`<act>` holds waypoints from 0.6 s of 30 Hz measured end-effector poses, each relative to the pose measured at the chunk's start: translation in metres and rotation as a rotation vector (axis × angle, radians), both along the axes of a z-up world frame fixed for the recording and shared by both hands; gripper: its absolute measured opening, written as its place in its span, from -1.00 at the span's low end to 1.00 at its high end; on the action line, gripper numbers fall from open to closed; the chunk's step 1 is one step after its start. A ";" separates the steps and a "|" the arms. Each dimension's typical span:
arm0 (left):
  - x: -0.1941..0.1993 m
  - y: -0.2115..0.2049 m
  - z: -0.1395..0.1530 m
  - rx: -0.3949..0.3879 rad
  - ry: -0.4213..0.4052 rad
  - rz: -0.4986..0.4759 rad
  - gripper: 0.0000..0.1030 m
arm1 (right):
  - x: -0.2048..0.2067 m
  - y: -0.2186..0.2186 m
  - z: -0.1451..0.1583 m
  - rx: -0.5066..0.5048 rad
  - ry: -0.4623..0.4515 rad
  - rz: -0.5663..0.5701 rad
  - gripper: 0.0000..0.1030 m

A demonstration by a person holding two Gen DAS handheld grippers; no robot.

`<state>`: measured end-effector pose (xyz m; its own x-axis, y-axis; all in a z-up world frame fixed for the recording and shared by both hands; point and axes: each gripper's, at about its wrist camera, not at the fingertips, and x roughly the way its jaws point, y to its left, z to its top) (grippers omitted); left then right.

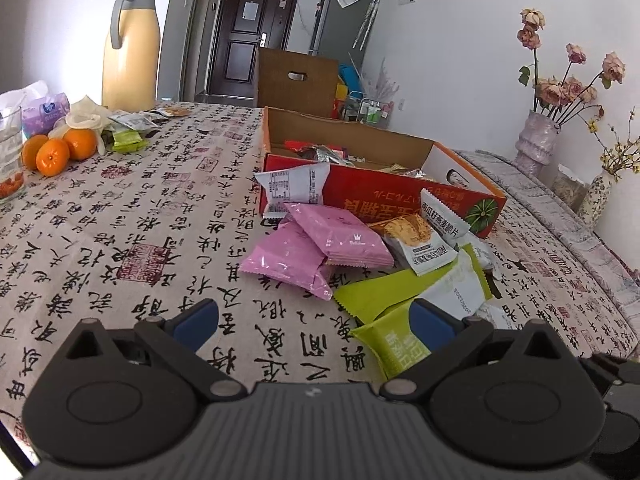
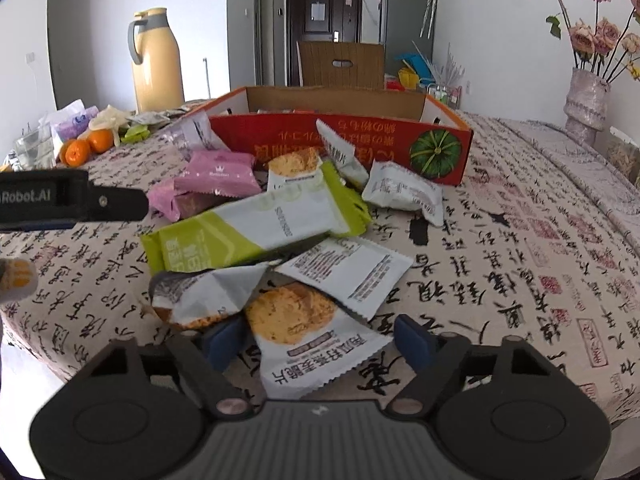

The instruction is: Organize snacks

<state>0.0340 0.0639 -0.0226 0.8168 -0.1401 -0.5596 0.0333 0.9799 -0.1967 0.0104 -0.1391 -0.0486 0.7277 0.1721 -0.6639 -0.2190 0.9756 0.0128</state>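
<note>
Right gripper [image 2: 316, 344], jaws apart and unclenched, straddles the cracker packet [image 2: 304, 336], its long axis running toward twelve o'clock.

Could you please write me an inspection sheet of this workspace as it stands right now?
Surface: table under a beige cloth printed with black calligraphy.
Job's things: open red cardboard box with some packets inside; loose pink, green-and-white and white cracker packets piled before it.
Clutter: three oranges, yellow thermos jug, purple tissue pack.
Grippers: left claw open over bare cloth, its right pad against a green packet; right claw open, straddling the white cracker packet, pads not pressing.
Cables: nothing seen.
Surroundings: dark door, grey fridge, vase of dried roses.
</note>
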 end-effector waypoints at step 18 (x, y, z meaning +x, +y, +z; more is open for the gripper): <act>-0.025 -0.026 0.001 0.018 -0.016 -0.012 1.00 | -0.011 -0.013 -0.001 0.042 -0.051 0.093 0.14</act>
<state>0.0093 0.0379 -0.0215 0.8239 -0.1399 -0.5492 0.0480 0.9828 -0.1784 -0.0003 -0.1517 -0.0497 0.7402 0.2674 -0.6169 -0.3098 0.9500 0.0400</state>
